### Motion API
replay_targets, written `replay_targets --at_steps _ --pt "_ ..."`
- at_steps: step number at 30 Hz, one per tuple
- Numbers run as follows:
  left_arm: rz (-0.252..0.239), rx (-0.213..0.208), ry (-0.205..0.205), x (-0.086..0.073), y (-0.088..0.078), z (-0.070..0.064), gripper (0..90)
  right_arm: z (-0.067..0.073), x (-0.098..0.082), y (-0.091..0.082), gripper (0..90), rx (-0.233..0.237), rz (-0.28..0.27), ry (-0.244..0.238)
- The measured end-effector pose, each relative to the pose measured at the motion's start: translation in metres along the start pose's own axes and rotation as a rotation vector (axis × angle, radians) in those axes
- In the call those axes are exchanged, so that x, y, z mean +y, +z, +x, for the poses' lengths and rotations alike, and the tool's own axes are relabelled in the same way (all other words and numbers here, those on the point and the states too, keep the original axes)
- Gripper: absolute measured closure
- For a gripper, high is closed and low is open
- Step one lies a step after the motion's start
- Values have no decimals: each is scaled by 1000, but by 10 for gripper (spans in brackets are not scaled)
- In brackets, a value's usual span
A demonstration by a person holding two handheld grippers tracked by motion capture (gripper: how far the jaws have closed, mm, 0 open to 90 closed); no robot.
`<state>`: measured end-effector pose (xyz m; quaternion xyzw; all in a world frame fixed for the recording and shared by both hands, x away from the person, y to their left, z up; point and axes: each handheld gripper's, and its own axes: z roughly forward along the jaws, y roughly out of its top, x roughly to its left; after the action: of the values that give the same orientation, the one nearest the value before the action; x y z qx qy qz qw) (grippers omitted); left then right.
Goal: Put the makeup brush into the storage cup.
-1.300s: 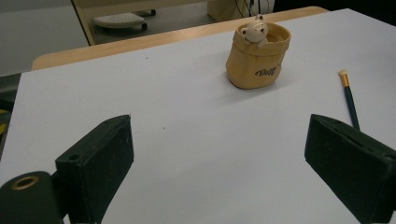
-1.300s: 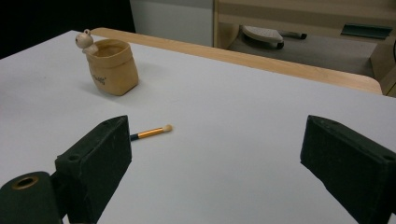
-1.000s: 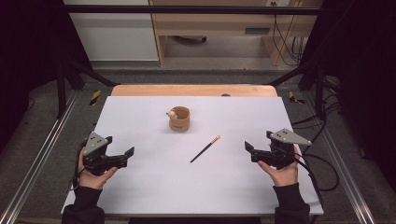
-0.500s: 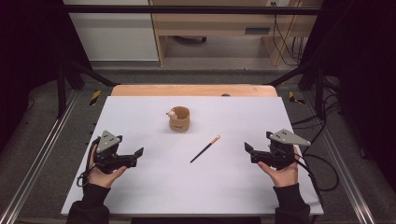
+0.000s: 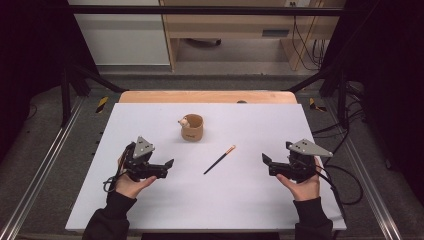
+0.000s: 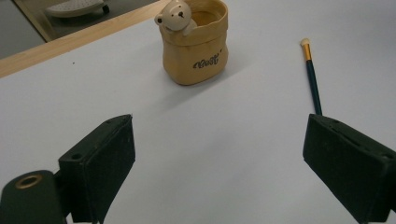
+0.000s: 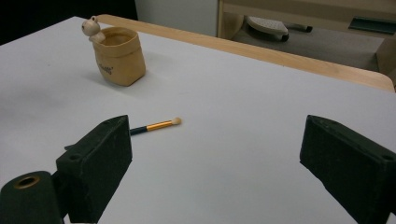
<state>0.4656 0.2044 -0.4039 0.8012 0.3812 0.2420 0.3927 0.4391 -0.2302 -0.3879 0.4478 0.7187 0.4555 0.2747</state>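
The brush (image 5: 219,160) lies flat on the tabletop (image 5: 250,200) between my hands, its long axis diagonal, tip toward the bear cup (image 5: 192,128). My left hand-held gripper (image 5: 167,166) looks slightly nearer; it and my right hand-held gripper (image 5: 266,164) both gape empty.

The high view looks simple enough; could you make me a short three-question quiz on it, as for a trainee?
1. True or false: the brush stands inside the bear cup.
2. Which tool's jaws are spread apart: A the left tool, B the right tool, C both?
3. What lies on the table between the two tools?

Key: 1 false, it lies flat on the table beside the cup. 2 C. 3 the brush.
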Motion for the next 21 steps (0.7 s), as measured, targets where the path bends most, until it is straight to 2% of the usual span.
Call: replay_targets --at_steps 7,8,21 --pt "6 -16 -2 11 13 -5 94 0 -1 1 91 -1 6 -3" --pt "12 -16 12 15 16 -8 97 0 -1 1 91 -1 5 -4" --pt "44 -42 61 38 36 -24 105 -1 -1 1 91 3 4 0"
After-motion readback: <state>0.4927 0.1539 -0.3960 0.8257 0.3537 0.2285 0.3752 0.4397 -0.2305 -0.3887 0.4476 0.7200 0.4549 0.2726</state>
